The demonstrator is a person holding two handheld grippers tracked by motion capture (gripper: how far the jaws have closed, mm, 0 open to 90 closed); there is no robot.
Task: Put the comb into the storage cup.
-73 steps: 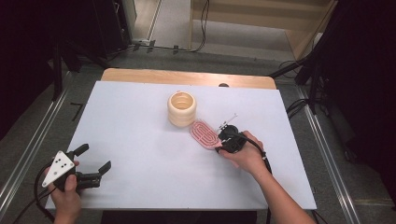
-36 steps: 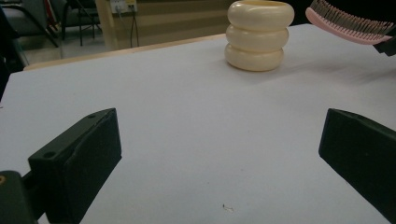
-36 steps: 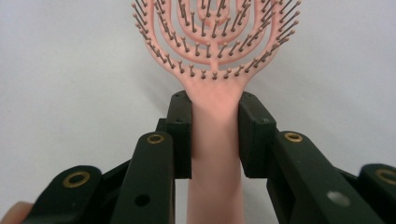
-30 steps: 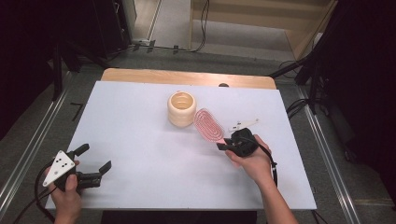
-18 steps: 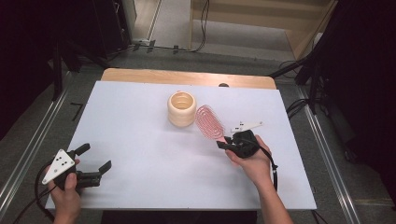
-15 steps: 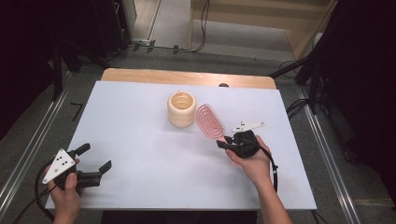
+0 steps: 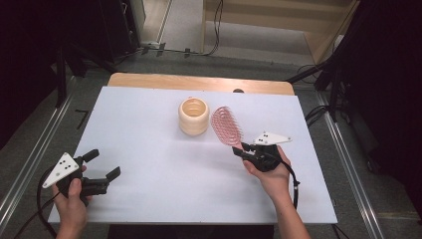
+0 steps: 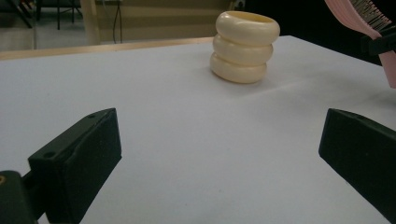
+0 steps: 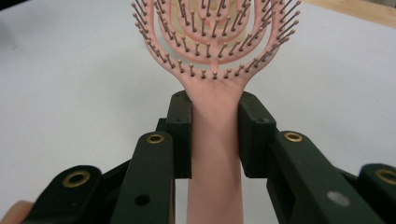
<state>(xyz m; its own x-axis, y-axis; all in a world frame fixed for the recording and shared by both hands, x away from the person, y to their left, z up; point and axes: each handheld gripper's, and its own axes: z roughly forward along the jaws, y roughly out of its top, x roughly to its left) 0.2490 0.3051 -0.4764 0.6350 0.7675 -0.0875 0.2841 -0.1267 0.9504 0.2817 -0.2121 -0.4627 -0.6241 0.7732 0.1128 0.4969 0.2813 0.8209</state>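
A pink vented hairbrush (image 7: 226, 125) is held off the white table, its head tilted up toward a cream ribbed holder (image 7: 193, 115). My right gripper (image 7: 245, 150) is shut on the brush handle (image 9: 215, 135), both jaws pressing its sides just below the bristled head (image 9: 215, 37). The holder (image 8: 244, 47) stands upright mid-table, just left of the brush head. At the table's front left corner my left gripper (image 7: 103, 166) rests low with its jaws wide open and nothing between them; its black fingers (image 8: 77, 163) frame bare table.
The white table (image 7: 149, 149) has a wooden strip (image 7: 199, 82) along its far edge. Metal rails run along both sides. Dark stands and cables lie on the floor beyond the table.
The right gripper has lifted the brush off the table and swung its head up and toward the holder. The left gripper has stayed still.
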